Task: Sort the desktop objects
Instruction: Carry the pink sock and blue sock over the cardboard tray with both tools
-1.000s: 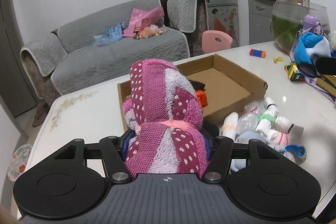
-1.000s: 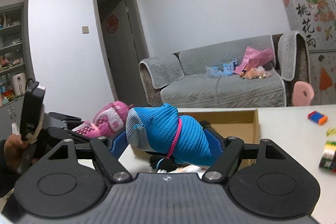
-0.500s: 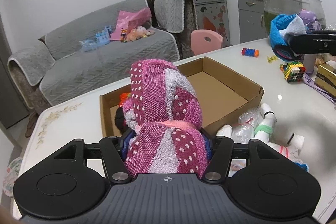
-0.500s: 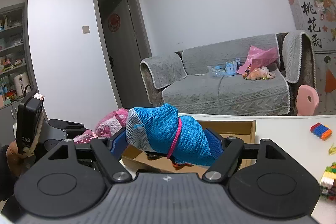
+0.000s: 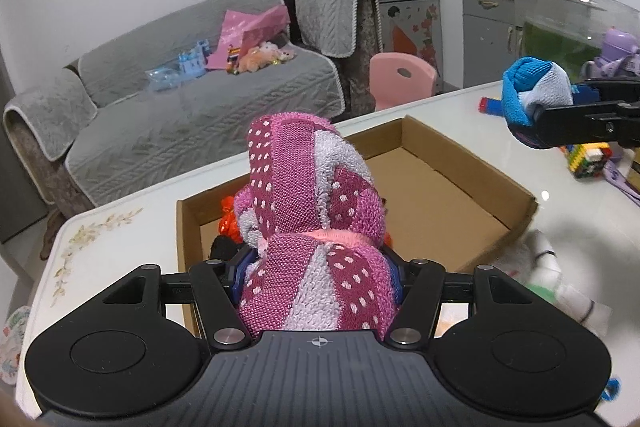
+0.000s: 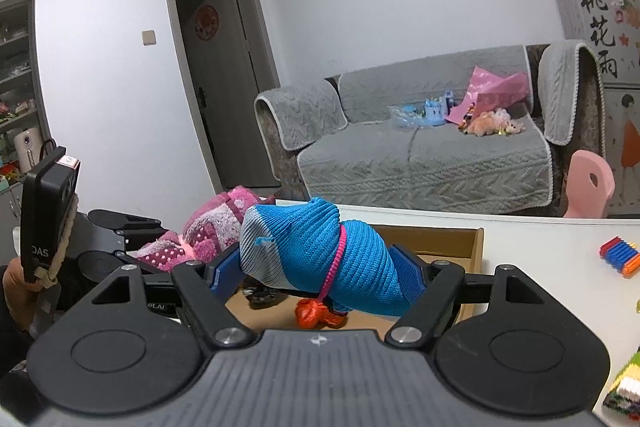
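My left gripper [image 5: 318, 279] is shut on a rolled pink and white dotted sock bundle [image 5: 312, 211], held above the near left corner of the open cardboard box [image 5: 516, 203]. My right gripper [image 6: 316, 267] is shut on a rolled blue and grey sock bundle [image 6: 316, 255] tied with a pink band, held above the box [image 6: 472, 247]. That blue bundle also shows in the left wrist view [image 5: 532, 99], at the right above the table. The pink bundle shows in the right wrist view [image 6: 208, 231] at the left. A red item [image 6: 316, 311] and a black item [image 5: 224, 247] lie in the box.
Several white sock bundles [image 5: 560, 279] lie on the white table [image 5: 120, 227] right of the box. A colourful block cube [image 5: 588, 155], a striped block [image 6: 620, 255] and a glass fish tank [image 5: 568, 31] stand at the right. A grey sofa is beyond the table.
Both grippers have moved over the box with their sock bundles. The blue bundle has shifted leftward and lower in the left wrist view. The box now sits closer under both grippers.
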The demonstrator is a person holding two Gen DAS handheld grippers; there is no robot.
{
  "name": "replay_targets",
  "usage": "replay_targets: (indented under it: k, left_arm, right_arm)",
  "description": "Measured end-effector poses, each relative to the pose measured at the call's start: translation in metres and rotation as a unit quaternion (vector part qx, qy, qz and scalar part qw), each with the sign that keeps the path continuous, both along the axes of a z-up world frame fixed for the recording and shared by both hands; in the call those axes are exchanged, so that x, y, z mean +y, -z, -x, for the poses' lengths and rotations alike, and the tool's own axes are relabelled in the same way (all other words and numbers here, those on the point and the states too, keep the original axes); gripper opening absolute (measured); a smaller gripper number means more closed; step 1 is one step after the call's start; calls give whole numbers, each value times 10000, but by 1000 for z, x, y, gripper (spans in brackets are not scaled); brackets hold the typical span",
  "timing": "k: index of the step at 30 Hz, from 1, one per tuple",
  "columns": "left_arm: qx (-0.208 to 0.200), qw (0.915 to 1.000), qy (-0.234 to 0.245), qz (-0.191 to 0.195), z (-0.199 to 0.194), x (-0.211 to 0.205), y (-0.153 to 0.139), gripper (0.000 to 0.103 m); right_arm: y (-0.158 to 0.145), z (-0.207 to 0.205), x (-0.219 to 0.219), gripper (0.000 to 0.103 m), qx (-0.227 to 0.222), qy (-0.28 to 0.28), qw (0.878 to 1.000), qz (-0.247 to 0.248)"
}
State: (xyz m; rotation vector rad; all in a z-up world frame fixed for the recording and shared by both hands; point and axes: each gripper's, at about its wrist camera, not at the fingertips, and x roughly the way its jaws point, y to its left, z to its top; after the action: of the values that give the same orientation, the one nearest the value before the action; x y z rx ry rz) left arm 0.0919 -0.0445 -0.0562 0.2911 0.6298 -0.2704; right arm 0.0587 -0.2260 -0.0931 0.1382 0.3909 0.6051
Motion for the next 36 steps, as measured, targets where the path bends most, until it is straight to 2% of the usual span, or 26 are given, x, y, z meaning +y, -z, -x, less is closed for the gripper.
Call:
replay_targets:
  k: [10, 14, 20, 31, 36]
  left_arm:
    - [282, 9995, -115, 0, -45, -1, 14, 66]
    - [459, 9987, -160, 138, -57, -4, 21, 66]
    - [604, 9979, -223, 112, -74, -13, 31, 66]
    - [827, 9956, -379, 237, -92, -11, 49, 66]
    - [846, 9949, -421, 340, -97, -7, 48, 67]
  right_arm:
    - [11, -30, 5, 74, 263, 42, 9995, 196]
    - [18, -40, 8, 74, 377, 30, 9988, 304]
    - [24, -56, 11, 74, 540, 104, 9975, 435]
    - [36, -92, 24, 74, 910, 304, 9913, 897]
    - [44, -100, 29, 74, 1017, 371, 9883, 1076]
